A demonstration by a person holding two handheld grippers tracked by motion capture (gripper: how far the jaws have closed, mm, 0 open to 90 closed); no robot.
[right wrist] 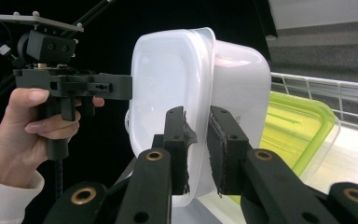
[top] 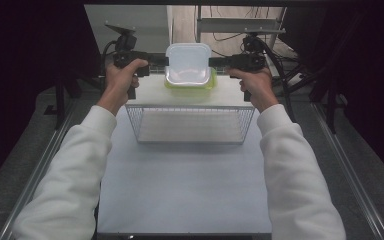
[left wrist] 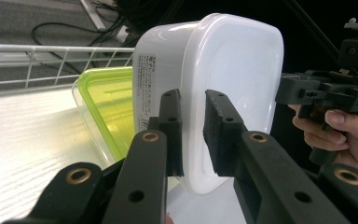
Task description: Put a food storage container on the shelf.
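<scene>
A white translucent plastic container (top: 188, 62) hangs in the air at the back of the table, held from both sides. My left gripper (top: 165, 61) is shut on its left rim, and in the left gripper view the jaws pinch the container (left wrist: 233, 70) edge at my left gripper (left wrist: 193, 135). My right gripper (top: 212, 61) is shut on the opposite rim; its jaws clamp the container (right wrist: 168, 79) wall at my right gripper (right wrist: 196, 149). Just below it rests a clear container with a green lid (top: 190, 84), also seen beneath the white one (left wrist: 107, 102) (right wrist: 293, 126).
A wire basket (top: 190, 125) stands mid-table, in front of the raised white platform (top: 145, 92) that carries the green-lidded container. A wire rail (left wrist: 37, 51) runs behind the platform. Metal table rails (top: 45, 160) line both sides. Cables (top: 280, 60) trail at the back right.
</scene>
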